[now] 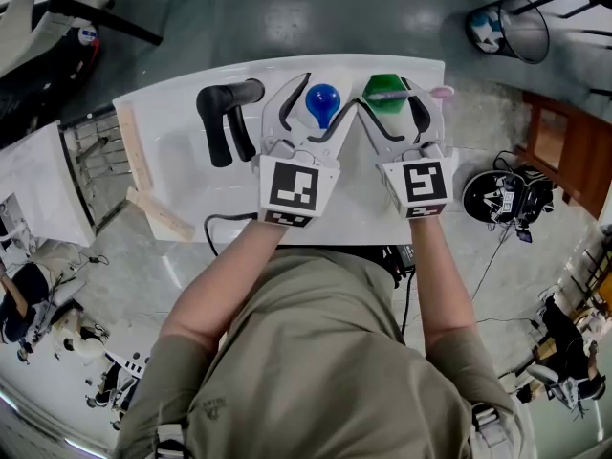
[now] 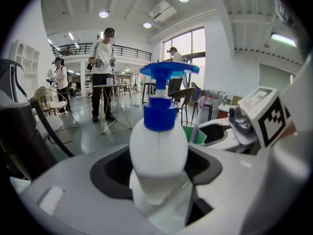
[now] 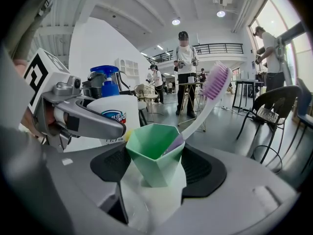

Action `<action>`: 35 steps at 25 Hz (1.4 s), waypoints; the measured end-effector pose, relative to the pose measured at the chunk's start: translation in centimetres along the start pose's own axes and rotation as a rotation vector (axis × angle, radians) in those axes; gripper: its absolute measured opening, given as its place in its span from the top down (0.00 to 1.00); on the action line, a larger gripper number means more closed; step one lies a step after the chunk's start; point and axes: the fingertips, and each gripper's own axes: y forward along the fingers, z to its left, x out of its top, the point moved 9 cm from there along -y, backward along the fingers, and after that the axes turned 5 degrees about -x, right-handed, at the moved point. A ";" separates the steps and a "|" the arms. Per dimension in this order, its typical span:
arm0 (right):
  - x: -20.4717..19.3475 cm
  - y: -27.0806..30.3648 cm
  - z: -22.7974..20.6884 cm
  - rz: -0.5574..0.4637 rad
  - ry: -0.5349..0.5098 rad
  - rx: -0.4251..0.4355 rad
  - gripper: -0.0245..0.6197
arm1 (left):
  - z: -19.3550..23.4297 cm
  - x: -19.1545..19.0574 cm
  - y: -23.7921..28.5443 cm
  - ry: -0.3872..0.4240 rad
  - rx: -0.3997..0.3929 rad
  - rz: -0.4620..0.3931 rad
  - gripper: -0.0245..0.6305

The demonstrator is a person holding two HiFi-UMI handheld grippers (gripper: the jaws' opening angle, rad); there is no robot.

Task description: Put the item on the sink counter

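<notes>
A white pump bottle with a blue cap [image 1: 322,103] [image 2: 158,151] stands on the white sink counter [image 1: 182,161]. My left gripper [image 1: 320,115] [image 2: 159,168] is shut on it, with the black pads against both its sides. Right beside it, a green faceted cup [image 1: 385,94] [image 3: 156,153] holds a pink toothbrush [image 1: 435,92] [image 3: 212,87] that leans out to the right. My right gripper [image 1: 387,108] [image 3: 159,170] is shut on the cup. Both items sit near the counter's far edge, and the two grippers almost touch each other.
A black hair dryer [image 1: 222,113] lies on the counter left of the bottle, its cable [image 1: 225,223] running off the near edge. Wooden strips [image 1: 143,175] line the counter's left end. A wire bin [image 1: 507,27] stands on the floor at the far right. People stand in the hall beyond.
</notes>
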 end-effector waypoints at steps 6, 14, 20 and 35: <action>0.0 -0.1 0.1 -0.004 0.004 0.003 0.45 | 0.1 0.1 -0.1 0.000 -0.001 -0.002 0.54; -0.1 -0.3 0.1 -0.004 0.028 0.011 0.45 | 0.0 0.2 -0.3 0.001 -0.002 -0.002 0.53; -0.2 -0.6 -0.2 0.005 0.044 0.004 0.45 | -0.1 0.3 -0.5 -0.006 -0.001 -0.008 0.51; 0.6 -2.5 0.0 0.001 0.055 -0.031 0.45 | -0.6 0.8 -1.9 -0.025 0.001 -0.014 0.50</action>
